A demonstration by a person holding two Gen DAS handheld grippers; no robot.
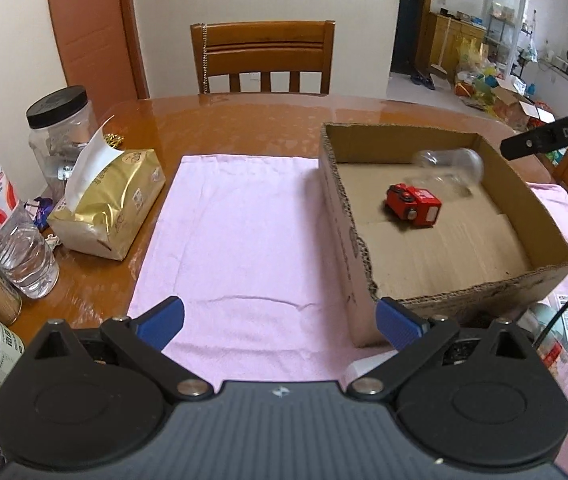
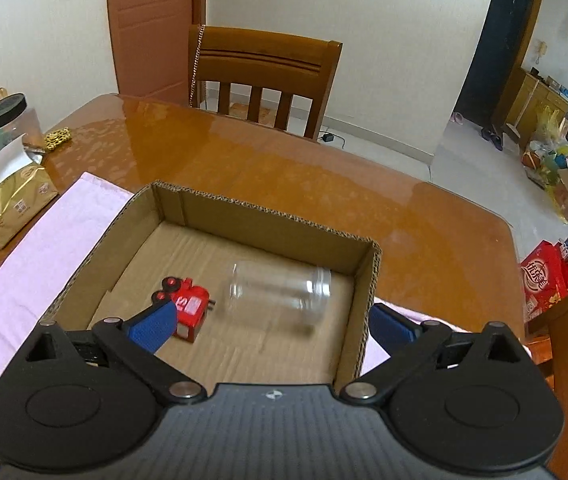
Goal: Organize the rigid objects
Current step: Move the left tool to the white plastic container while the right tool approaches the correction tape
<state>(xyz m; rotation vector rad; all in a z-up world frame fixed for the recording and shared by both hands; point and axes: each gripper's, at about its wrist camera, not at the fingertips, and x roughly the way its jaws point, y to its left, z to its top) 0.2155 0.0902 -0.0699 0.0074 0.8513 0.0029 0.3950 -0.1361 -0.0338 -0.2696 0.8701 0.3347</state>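
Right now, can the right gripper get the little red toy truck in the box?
Probably yes. The right gripper is open above the cardboard box, and the red toy truck lies uncovered beside the clear plastic jar.

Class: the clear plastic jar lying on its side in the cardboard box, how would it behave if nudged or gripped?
The clear jar lies on its round side, so it would probably roll. It looks empty, so likely light. Its smooth wall may slip or flex between jaws.
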